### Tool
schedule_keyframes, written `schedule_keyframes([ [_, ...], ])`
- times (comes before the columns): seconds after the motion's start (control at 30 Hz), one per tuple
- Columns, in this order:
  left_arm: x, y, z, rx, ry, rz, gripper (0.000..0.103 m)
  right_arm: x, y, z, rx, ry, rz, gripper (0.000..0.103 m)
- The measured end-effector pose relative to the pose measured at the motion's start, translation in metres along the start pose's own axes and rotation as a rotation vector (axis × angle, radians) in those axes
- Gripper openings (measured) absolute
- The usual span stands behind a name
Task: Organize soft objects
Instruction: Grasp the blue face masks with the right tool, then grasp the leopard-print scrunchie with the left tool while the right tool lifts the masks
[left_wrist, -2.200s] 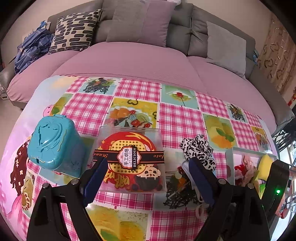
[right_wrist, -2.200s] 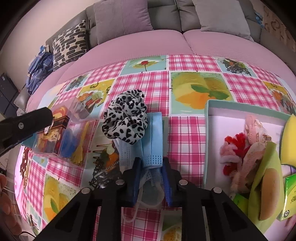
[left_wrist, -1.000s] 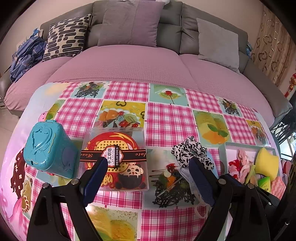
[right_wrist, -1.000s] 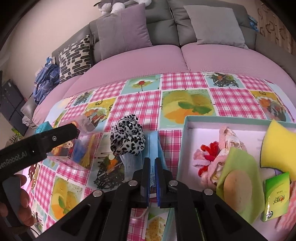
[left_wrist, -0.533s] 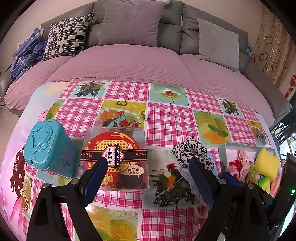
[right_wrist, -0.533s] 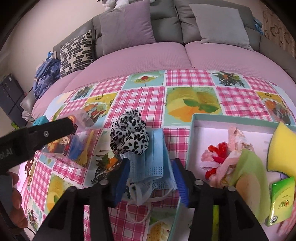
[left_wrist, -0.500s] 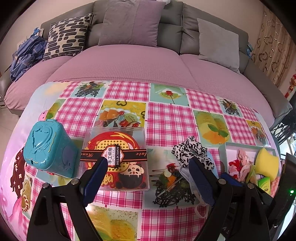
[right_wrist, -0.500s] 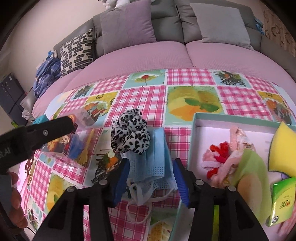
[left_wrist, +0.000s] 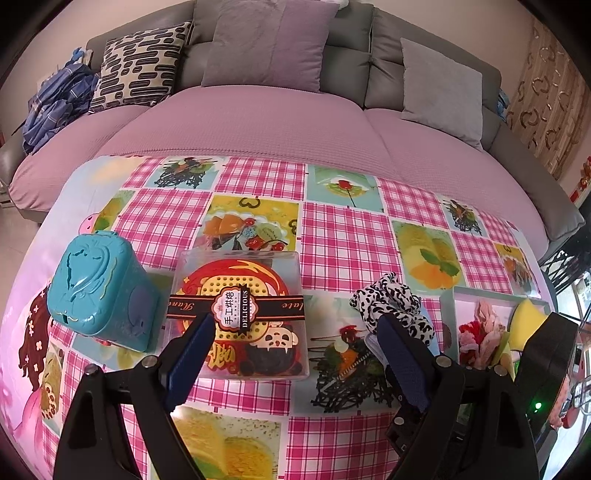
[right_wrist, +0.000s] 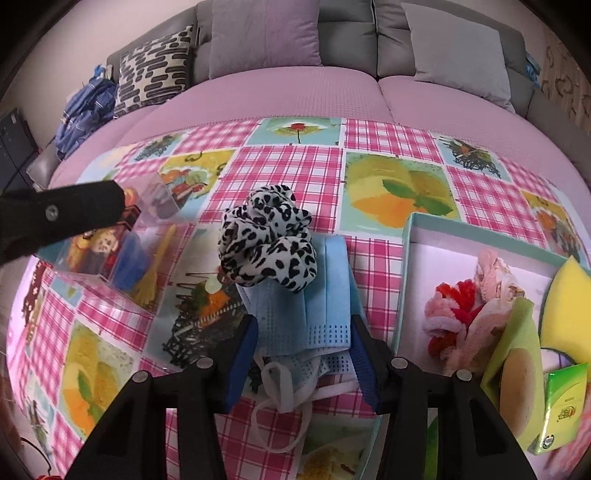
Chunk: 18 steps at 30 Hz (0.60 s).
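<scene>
the right tool (right_wrist: 303, 332) is closing around the blue face mask (right_wrist: 306, 310); the left tool (left_wrist: 295, 343) stands wide, empty.

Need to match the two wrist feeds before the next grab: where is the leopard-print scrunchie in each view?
Left wrist view: leopard-print scrunchie sits right of centre, just above the left gripper's right-hand finger.
Right wrist view: it is at centre, lying on the far end of the blue face masks.
Shared landmark: the clear plastic box, to the scrunchie's left in both.
</scene>
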<state>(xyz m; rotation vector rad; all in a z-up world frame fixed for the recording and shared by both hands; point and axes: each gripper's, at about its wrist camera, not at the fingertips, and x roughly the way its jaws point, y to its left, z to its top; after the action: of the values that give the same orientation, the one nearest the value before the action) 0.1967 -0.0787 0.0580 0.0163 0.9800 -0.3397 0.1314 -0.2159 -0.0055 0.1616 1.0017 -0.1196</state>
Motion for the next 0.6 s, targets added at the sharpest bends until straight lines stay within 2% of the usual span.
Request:
schedule_keyframes([
  [0.07, 0.000, 0.000, 0.000, -0.001, 0.000, 0.000, 0.090, 0.000, 0.002, 0.000, -0.009, 0.002, -0.015, 0.040],
  [0.1, 0.000, 0.001, 0.000, -0.002, -0.001, 0.000, 0.090, 0.000, 0.002, 0.000, -0.014, 0.004, -0.027, 0.031],
  [0.3, 0.000, 0.001, 0.000, 0.000, 0.000, 0.002, 0.090, 0.001, -0.005, 0.000, 0.003, 0.010, -0.041, 0.012],
  [0.6, -0.003, -0.002, 0.000, 0.006, -0.009, -0.001, 0.090, -0.009, -0.011, -0.002, 0.034, -0.025, -0.014, 0.007],
])
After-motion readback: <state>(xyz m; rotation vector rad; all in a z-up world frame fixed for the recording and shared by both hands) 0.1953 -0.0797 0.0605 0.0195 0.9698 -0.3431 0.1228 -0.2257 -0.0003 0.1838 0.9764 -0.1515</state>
